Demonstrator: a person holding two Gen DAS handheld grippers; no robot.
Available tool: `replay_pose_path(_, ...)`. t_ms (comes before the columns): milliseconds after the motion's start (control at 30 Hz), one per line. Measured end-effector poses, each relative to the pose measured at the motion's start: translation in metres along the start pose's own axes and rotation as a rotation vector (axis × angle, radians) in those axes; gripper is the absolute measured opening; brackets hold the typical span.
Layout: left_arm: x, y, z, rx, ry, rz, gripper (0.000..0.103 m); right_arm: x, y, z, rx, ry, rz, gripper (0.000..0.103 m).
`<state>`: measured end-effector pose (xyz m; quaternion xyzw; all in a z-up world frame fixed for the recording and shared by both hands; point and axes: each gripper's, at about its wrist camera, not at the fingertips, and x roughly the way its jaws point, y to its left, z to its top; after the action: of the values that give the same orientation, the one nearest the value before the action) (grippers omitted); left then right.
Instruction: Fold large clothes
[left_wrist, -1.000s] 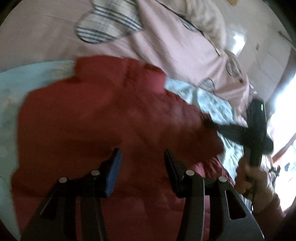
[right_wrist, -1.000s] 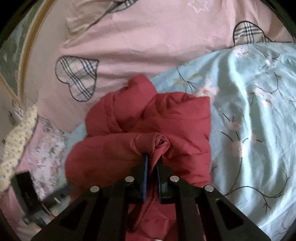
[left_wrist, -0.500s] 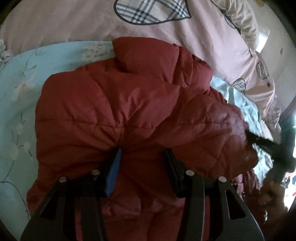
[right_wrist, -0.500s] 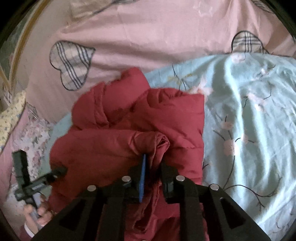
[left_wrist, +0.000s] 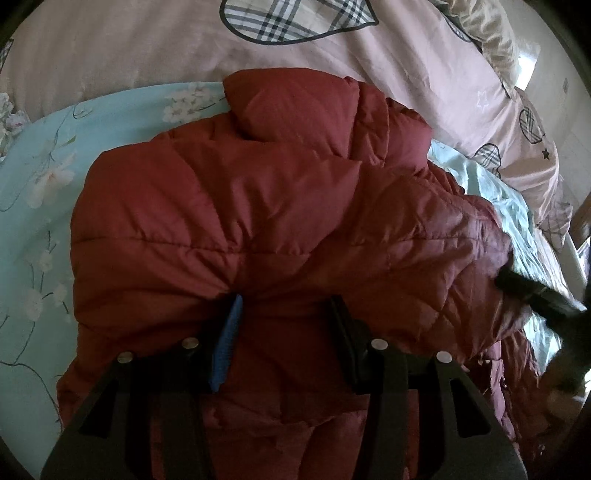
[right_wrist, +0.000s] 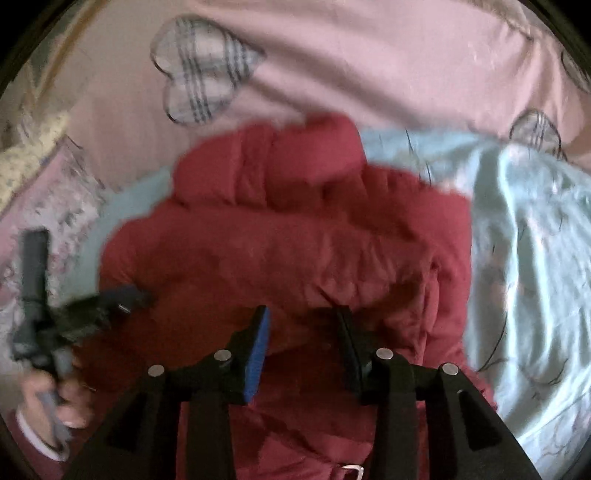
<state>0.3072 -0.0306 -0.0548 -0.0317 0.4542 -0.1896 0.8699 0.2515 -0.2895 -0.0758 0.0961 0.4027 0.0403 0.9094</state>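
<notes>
A dark red quilted puffer jacket (left_wrist: 258, 221) lies bunched on a light blue floral bedsheet (left_wrist: 37, 177). It also shows in the right wrist view (right_wrist: 295, 243), blurred. My left gripper (left_wrist: 284, 299) is open, its fingers pressed against the jacket's near edge, with nothing clamped. My right gripper (right_wrist: 301, 310) is open over the jacket, its jaws apart. The right gripper shows at the jacket's right edge in the left wrist view (left_wrist: 517, 284). The left gripper shows at lower left in the right wrist view (right_wrist: 125, 295), held by a hand.
A pink duvet with plaid hearts (left_wrist: 295, 40) lies behind the jacket and also fills the top of the right wrist view (right_wrist: 332, 66). A pale floral pillow (right_wrist: 48, 206) sits at the left. The blue sheet (right_wrist: 524, 266) spreads to the right.
My right gripper was shut on a fold of the jacket and has opened, letting it go. The left gripper has moved in closer to the jacket's near edge.
</notes>
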Motion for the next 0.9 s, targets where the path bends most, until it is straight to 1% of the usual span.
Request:
replay_pose_path(67,0.0,0.0,0.0,0.007,0.0,0.002,0.046,0.011,-0.007,-0.007,0.006,0.027,-0.034,0.038)
replay_pose_path(200,-0.011,-0.002,-0.004,0.023,-0.01,-0.001,0.046,0.019,-0.022,-0.012,0.055,0.04,-0.004,0.038)
replay_pose_path(333,-0.03,0.006,-0.009,-0.002,-0.051,0.002,0.046,0.02,-0.019,-0.014,0.039,0.036,-0.023,0.038)
replay_pose_path(467,-0.018,0.019,-0.012,-0.027,-0.001,0.002,0.046,0.018,-0.019,-0.016,0.05,0.03,-0.021,0.038)
replay_pose_path(600,-0.011,0.015,-0.013,-0.004,0.008,0.038,0.046,0.0,-0.018,-0.018,0.064,-0.014,-0.013,0.038)
replay_pose_path(700,-0.011,0.016,-0.013,-0.004,0.008,0.035,0.046,0.006,-0.02,-0.022,0.047,0.009,-0.04,0.038)
replay_pose_path(800,-0.023,0.018,-0.014,-0.013,-0.017,0.031,0.045,0.015,-0.025,-0.021,0.057,0.025,-0.03,0.038)
replay_pose_path(833,-0.024,0.021,-0.014,-0.016,-0.018,0.041,0.045,0.015,-0.025,-0.021,0.061,0.026,-0.026,0.038)
replay_pose_path(900,-0.02,0.028,-0.016,-0.03,-0.001,0.022,0.043,0.017,-0.027,-0.021,0.068,0.028,-0.018,0.038)
